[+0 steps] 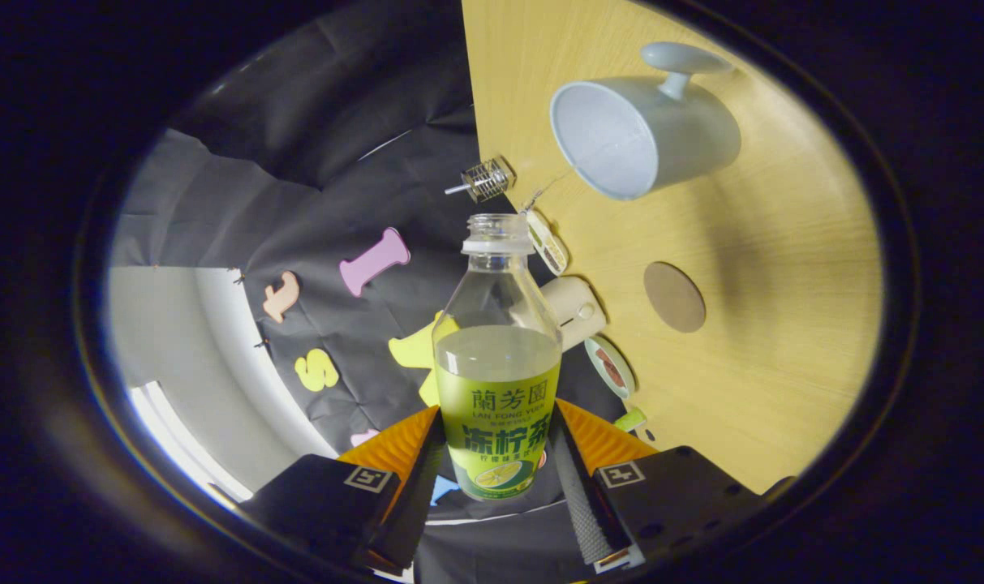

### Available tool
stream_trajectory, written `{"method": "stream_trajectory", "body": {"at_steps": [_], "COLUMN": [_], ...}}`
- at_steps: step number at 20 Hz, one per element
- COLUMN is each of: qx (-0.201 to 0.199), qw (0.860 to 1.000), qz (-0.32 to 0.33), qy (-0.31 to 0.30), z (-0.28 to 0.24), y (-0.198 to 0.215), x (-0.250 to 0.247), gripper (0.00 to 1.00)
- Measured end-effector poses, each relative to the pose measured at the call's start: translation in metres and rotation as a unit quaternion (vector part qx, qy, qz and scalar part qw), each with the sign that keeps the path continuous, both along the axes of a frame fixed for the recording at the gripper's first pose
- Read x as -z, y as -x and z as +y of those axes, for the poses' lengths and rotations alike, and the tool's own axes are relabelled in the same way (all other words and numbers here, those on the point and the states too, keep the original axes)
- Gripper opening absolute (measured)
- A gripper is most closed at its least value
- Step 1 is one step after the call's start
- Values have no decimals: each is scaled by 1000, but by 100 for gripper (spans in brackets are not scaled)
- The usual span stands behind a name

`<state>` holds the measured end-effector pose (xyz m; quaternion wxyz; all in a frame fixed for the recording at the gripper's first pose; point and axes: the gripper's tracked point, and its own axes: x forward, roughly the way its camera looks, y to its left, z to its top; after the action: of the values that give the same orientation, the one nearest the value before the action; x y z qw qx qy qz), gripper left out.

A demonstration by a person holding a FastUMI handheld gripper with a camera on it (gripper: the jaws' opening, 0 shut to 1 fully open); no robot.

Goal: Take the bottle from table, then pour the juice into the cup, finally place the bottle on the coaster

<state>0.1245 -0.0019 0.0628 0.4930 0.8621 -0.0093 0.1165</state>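
Green-labelled bottle (497, 357) sits pinched in my tongs (496, 462) — cap off, half full. Beyond its mouth, on the wooden counter (784, 341), the cup (646, 138) — coaster (674, 297) nearby.

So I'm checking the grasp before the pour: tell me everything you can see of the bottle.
The bottle is clear plastic with a green label around its lower body. Its cap is off and the mouth is open. Pale juice fills it to about the shoulder. The gripper holds it, both fingers pressing the labelled part. Its mouth points toward the cup lying beyond on the table.
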Motion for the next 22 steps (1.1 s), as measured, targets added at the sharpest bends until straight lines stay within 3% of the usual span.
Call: {"method": "stream_trajectory", "body": {"at_steps": [11,22], "qx": [4,1], "qw": [999,998], "qz": [-5,-6], "qy": [-47,-56], "z": [-6,-7], "y": [4,3], "x": [-8,-12], "gripper": [77,77]}}
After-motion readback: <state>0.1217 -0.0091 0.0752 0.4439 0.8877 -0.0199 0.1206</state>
